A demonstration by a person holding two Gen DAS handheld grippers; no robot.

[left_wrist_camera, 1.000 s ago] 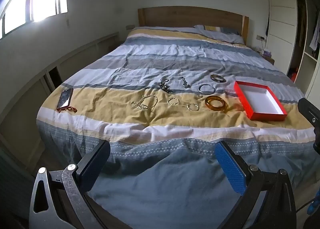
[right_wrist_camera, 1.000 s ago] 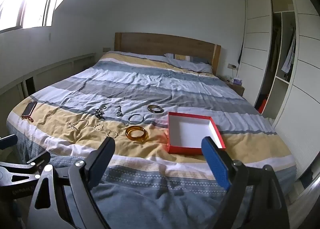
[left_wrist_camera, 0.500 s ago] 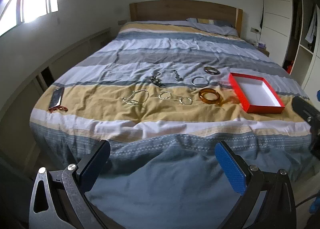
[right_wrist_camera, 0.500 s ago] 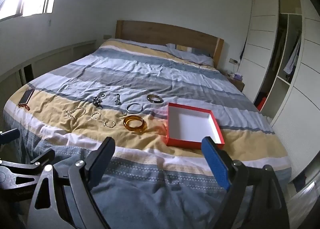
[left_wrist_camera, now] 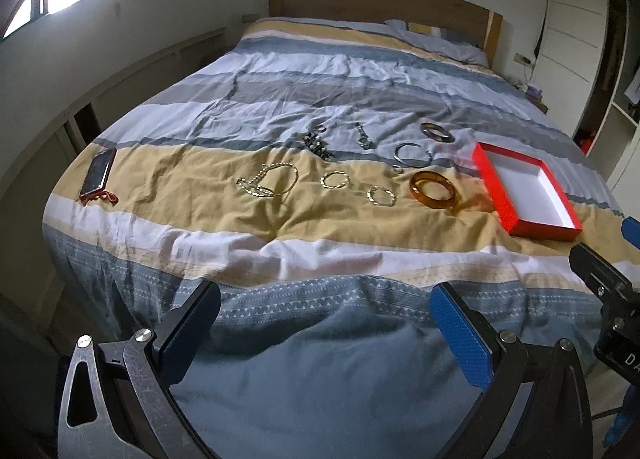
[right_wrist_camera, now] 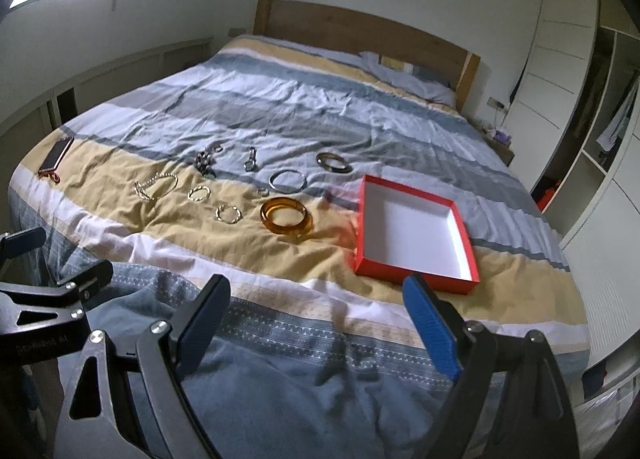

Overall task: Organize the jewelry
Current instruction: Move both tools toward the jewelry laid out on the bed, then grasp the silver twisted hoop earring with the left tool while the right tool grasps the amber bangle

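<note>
Several jewelry pieces lie on the striped bedspread: an amber bangle point(left_wrist_camera: 434, 190) point(right_wrist_camera: 285, 215), a silver bangle point(left_wrist_camera: 412, 152) point(right_wrist_camera: 288, 181), a dark bangle point(left_wrist_camera: 437, 132) point(right_wrist_camera: 334, 162), a gold chain point(left_wrist_camera: 269, 183) point(right_wrist_camera: 154, 185), two small gold hoops point(left_wrist_camera: 335, 179) point(right_wrist_camera: 228, 213), a dark beaded piece point(left_wrist_camera: 318, 145) point(right_wrist_camera: 205, 162) and a small watch point(left_wrist_camera: 363, 136) point(right_wrist_camera: 251, 161). An open red box point(left_wrist_camera: 524, 191) point(right_wrist_camera: 414, 229) with a white, bare inside sits to their right. My left gripper point(left_wrist_camera: 326, 333) and right gripper point(right_wrist_camera: 316, 317) are open and empty, above the bed's foot, short of the jewelry.
A phone with a red strap point(left_wrist_camera: 98, 173) point(right_wrist_camera: 55, 157) lies at the bed's left edge. A wooden headboard point(left_wrist_camera: 380, 5) and pillow are at the far end. White wardrobes point(right_wrist_camera: 560, 71) stand on the right, a low ledge along the left wall.
Both grippers have moved forward toward the bed and tilted down a little; the jewelry and box look nearer. Nothing on the bed has moved.
</note>
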